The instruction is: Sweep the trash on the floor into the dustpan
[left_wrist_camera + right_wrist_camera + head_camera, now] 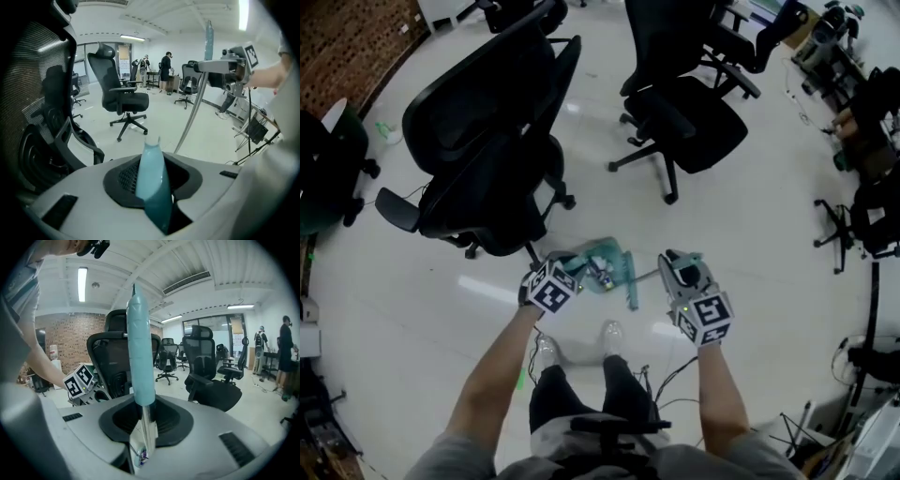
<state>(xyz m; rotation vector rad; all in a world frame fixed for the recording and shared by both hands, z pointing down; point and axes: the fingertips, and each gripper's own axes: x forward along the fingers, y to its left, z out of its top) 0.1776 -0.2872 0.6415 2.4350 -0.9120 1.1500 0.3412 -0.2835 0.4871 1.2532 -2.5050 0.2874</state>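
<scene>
**A:** What sits closest to you?

**B:** On my left gripper (152, 190), the jaws are pinched on the pale blue dustpan handle (151, 173), which rises straight out of them. On my right gripper (143, 427), the jaws are clamped on the broom handle (140, 352), on the bare metal just below its blue sleeve.

**A:** Why hold them like that?

**B:** I think a grip high on the pole lets me swing the far end in long strokes. Holding the pan by its own handle leaves its mouth free to face the broom.

**A:** And further out?

**B:** From my head view, the dustpan (607, 265) hangs between my two hands, just ahead of my shoes (612, 336). The pole runs across from my right hand towards it. The pan looks lifted off the floor (750, 234), though I can't be sure.

**A:** Where's the trash?

**B:** I can't make any out. A black office chair (487, 150) stands just beyond the pan and may hide some. I'd say sweeping hasn't started. Next I need to find the litter and set the pan's lip flat on the floor, or the bits will slide under it.
</scene>
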